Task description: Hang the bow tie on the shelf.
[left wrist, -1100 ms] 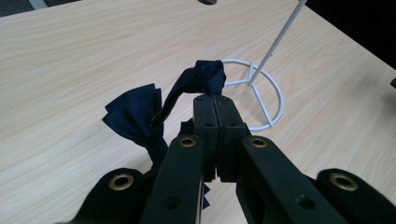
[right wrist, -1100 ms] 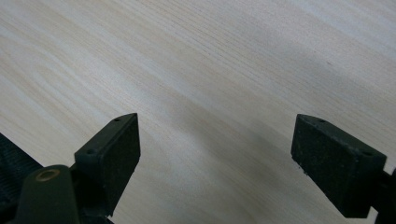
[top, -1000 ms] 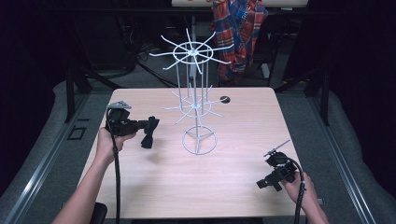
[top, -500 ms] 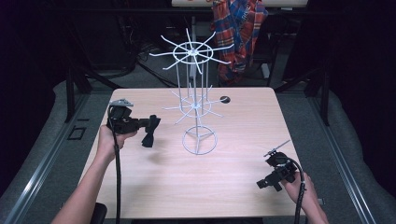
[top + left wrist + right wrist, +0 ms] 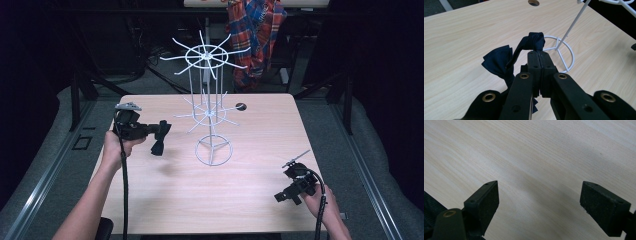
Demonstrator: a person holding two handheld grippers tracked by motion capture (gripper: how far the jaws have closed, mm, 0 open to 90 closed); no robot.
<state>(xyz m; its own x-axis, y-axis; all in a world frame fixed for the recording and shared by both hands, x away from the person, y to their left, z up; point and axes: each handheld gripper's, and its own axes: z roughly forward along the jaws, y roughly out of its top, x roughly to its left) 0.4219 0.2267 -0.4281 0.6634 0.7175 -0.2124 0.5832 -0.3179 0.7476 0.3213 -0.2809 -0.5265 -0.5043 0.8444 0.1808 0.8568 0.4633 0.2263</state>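
Left tongs [image 5: 161, 128] clamped on a dark navy bow tie [image 5: 506, 58]; in the left gripper view the jaws sit pressed together with the knot of the tie bunched at their tips and one wing hanging down on the left. The tie is held above the counter [image 5: 150, 200], at the left side, just left of the white wire display rack [image 5: 207, 107]. The rack stands mid-counter on a ring base [image 5: 564, 53], with a lower tier of spokes and a wide upper tier of spokes. No item hangs on any spoke that can be seen.

Right tongs [image 5: 281, 196] rest low at the near right corner, jaws wide apart, nothing between them; the right gripper view shows bare wood grain under them.

Judgement: step in hand is the carry toward the rack, hanging not yet done. Next move likely calls for bringing the tie rightward to a lower-tier spoke tip and threading its loop or band over the wire before release. Whether a loop is presented open cannot be told from here.
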